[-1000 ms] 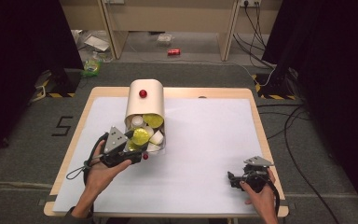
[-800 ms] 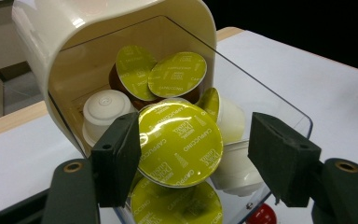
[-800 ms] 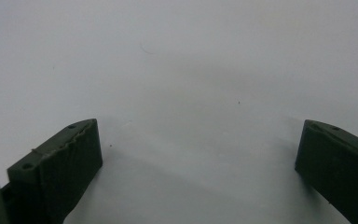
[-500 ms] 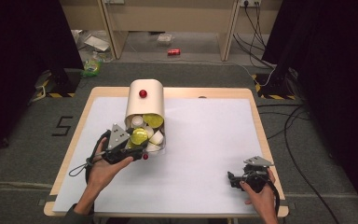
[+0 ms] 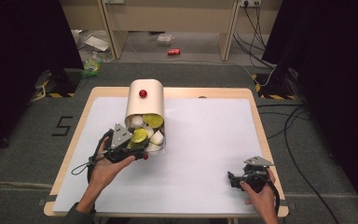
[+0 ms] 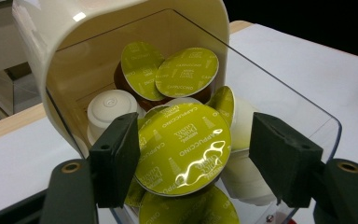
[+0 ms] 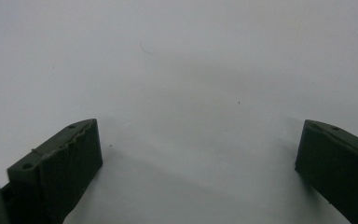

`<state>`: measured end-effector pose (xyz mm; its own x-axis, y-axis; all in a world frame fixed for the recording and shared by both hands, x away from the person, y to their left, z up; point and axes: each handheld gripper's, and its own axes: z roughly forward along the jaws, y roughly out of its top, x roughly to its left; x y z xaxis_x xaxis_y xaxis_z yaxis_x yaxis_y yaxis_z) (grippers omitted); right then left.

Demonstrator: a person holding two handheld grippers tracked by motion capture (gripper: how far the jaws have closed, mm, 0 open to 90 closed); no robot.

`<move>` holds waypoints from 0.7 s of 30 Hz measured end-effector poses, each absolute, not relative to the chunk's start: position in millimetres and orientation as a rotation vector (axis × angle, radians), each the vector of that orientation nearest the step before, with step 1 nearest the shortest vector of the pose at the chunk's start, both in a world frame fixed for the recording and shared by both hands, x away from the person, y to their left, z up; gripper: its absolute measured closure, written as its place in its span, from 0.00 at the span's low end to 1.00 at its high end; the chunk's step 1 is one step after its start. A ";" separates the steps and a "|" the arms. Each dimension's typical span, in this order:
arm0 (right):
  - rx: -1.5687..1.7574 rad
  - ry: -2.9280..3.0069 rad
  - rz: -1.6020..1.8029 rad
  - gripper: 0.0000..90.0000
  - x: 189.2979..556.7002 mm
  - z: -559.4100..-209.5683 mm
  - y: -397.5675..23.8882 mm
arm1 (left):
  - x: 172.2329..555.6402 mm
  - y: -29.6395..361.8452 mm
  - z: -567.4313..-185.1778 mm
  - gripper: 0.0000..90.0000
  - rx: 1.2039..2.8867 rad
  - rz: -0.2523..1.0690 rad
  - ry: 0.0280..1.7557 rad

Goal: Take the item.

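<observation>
Now the left tongs [image 6: 186, 154] reach for a green pod [image 6: 182, 148].
Jaws wide, the pod sits between them at the mouth of the tipped box [image 5: 144, 98]. Right tongs [image 5: 233, 178] rest wide, empty, on the white surface [image 5: 205, 140].

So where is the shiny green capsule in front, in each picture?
High view: the green capsule lies left of centre, at the container's open mouth.
Left gripper view: centre, between the open jaws.
Right gripper view: not in it.
Shared landmark: the cream container.
</observation>
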<state>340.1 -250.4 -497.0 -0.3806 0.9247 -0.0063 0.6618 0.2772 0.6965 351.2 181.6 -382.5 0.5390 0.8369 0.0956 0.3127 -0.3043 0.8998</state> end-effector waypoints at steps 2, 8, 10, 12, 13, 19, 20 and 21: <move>1.430 2.141 0.862 0.01 340.1 -497.0 -250.3 | 352.4 181.0 -383.2 0.37 1.867 0.724 0.945; 1.430 2.141 0.862 0.01 340.1 -497.0 -250.3 | 353.9 179.2 -385.0 0.36 1.882 0.742 0.941; 1.431 2.140 0.862 0.01 340.1 -497.0 -250.2 | 354.4 179.6 -385.3 0.37 1.889 0.747 0.944; 1.430 2.141 0.862 0.01 340.1 -497.0 -250.3 | 355.9 181.1 -386.3 0.37 1.897 0.748 0.948; 1.430 2.141 0.862 0.01 340.1 -497.0 -250.3 | 356.4 181.5 -386.9 0.38 1.896 0.744 0.951; 1.436 2.139 0.861 0.01 339.8 -496.9 -249.9 | 356.7 183.0 -390.3 0.43 1.899 0.730 0.957; 1.436 2.139 0.861 0.01 339.8 -496.9 -249.9 | 356.7 182.9 -390.3 0.43 1.900 0.730 0.958; 1.436 2.139 0.861 0.01 339.8 -496.9 -249.9 | 356.7 182.9 -390.2 0.43 1.901 0.730 0.957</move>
